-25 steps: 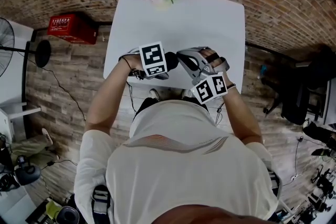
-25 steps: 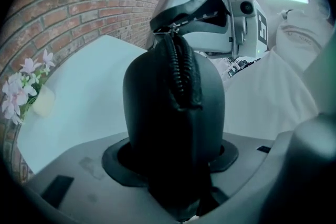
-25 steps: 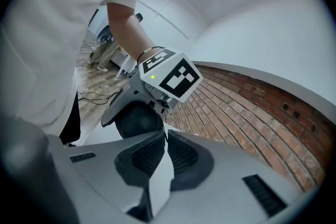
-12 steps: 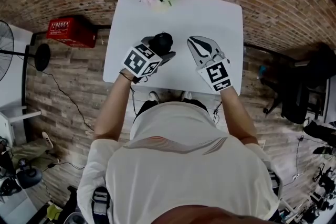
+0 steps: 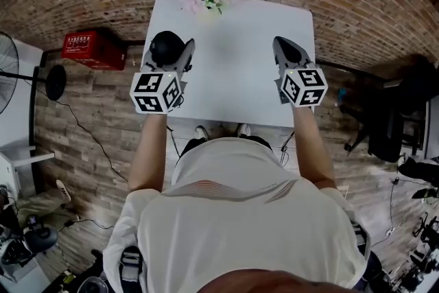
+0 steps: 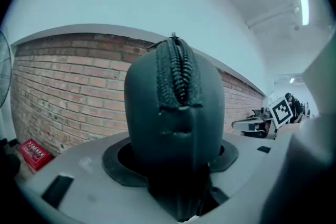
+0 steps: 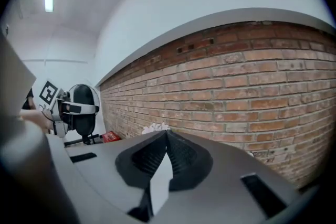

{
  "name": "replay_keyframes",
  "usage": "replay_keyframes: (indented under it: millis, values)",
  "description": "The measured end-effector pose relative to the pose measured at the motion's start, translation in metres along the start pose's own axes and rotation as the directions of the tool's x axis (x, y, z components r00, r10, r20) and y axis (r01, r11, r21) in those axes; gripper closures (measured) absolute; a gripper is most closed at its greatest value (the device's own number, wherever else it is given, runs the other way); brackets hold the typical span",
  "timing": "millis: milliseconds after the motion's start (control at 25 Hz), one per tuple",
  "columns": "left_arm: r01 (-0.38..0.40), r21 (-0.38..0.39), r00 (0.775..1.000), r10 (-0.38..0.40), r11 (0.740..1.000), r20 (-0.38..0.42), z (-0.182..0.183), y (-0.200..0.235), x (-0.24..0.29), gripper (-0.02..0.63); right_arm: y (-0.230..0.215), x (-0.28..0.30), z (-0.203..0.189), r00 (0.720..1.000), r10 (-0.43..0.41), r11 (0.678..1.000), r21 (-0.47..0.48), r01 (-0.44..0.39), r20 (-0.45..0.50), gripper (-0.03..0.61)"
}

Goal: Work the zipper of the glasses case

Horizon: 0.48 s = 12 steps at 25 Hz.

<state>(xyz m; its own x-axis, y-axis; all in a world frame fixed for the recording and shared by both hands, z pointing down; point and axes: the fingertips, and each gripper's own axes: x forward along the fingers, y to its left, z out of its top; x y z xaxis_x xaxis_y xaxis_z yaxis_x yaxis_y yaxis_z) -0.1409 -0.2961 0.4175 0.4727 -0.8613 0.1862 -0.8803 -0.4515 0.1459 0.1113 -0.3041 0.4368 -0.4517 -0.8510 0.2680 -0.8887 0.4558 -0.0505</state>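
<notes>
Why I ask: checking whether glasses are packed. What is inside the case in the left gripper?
Nothing inside can be seen. The glasses case, held in the left gripper, shows only its dark shell and zipper; the shell covers any contents.

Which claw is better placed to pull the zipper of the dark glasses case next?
Right. The right claw is empty and shut; the left claw grips the dark oval zippered glasses case.
</notes>
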Motion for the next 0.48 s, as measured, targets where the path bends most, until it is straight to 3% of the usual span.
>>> replay_keyframes:
  millis: [120,240,480]
  values:
    - [-0.062,0.003,0.996,0.061,0.998,0.061,0.013,0.012,-0.015,0.351,-0.022,-0.011,0.009,0.997,-0.070,0.997,0.039,0.069,0.036,0.526]
    - [-0.076,-0.008,0.994,0.077,0.997,0.081,0.017,0.014,-0.020,0.351,-0.031,-0.020,0.023,0.990,-0.118,0.993,0.026,0.116,0.080,0.528]
    - [-0.077,-0.005,0.994,0.077,0.997,0.081,0.016,0.013,-0.021,0.351,-0.024,-0.025,0.031,0.987,-0.122,0.992,-0.011,0.124,0.103,0.528]
